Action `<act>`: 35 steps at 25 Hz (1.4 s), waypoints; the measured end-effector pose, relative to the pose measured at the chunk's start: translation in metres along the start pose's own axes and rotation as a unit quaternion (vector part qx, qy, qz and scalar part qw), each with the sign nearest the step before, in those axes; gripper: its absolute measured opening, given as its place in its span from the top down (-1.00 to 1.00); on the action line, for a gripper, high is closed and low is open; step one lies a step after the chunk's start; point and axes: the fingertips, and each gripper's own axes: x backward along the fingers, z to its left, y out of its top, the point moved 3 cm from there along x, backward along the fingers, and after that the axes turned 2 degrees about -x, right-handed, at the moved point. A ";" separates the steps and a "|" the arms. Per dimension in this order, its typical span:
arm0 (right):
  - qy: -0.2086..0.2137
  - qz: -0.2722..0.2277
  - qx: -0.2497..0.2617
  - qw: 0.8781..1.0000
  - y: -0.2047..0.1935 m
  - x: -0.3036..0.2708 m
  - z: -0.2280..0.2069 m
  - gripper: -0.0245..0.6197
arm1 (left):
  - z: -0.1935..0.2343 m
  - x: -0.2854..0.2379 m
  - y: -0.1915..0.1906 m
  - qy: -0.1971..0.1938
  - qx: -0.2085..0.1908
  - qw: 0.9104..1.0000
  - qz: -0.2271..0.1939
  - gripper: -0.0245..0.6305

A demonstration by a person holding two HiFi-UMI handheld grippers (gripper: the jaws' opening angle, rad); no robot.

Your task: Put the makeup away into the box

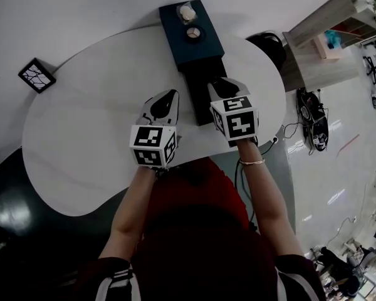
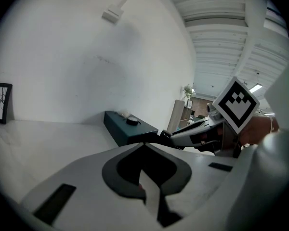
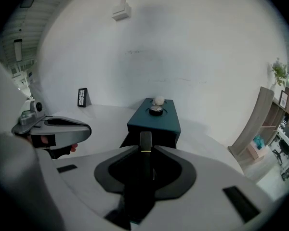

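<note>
The right gripper [image 1: 222, 83] holds a makeup stick [image 3: 145, 141] just short of the box [image 1: 191, 39]
The white table [image 1: 81, 118] bears the teal box at its far side, a dark drawer-like part drawn out toward the person; the right gripper, nearer than the left gripper [image 2: 144, 146], hangs over that part, jaws clamped on the slim dark makeup stick, whose long axis points straight at the box; the left gripper's jaws sit together, seemingly empty.

An open office or lab-like room: a white rounded table [image 1: 81, 137] by a bare wall, a wooden shelf unit [image 1: 326, 24] at upper right, cables [image 1: 287, 130] on the glossy floor [image 1: 344, 174] at right.
</note>
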 end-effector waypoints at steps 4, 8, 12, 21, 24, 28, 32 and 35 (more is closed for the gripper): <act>0.001 0.009 0.003 1.000 0.001 -0.007 -0.002 0.61 | 0.001 -0.008 -0.002 -0.001 0.004 1.000 0.007 0.85; 0.003 0.019 0.007 1.000 -0.001 -0.013 -0.002 0.60 | 0.001 -0.014 -0.003 -0.002 0.008 1.000 0.009 0.85; 0.005 0.030 0.012 0.999 -0.002 -0.020 -0.001 0.61 | 0.003 -0.018 -0.004 -0.001 0.013 1.000 0.010 0.85; 0.014 0.050 0.024 0.998 0.000 -0.040 0.008 0.60 | 0.013 -0.024 -0.006 0.004 0.025 1.000 0.012 0.85; 0.017 0.058 0.028 0.998 0.000 -0.047 0.012 0.60 | 0.017 -0.025 -0.006 0.006 0.029 1.000 0.012 0.85; 0.020 0.069 0.037 0.997 -0.004 -0.055 0.016 0.60 | 0.020 -0.025 -0.008 0.008 0.033 0.999 0.013 0.85; 0.017 0.078 0.048 0.996 -0.006 -0.059 0.018 0.60 | 0.025 -0.024 -0.009 0.012 0.037 0.999 0.013 0.85; 0.019 0.083 0.057 0.995 -0.007 -0.064 0.019 0.61 | 0.027 -0.024 -0.011 0.015 0.042 0.999 0.013 0.85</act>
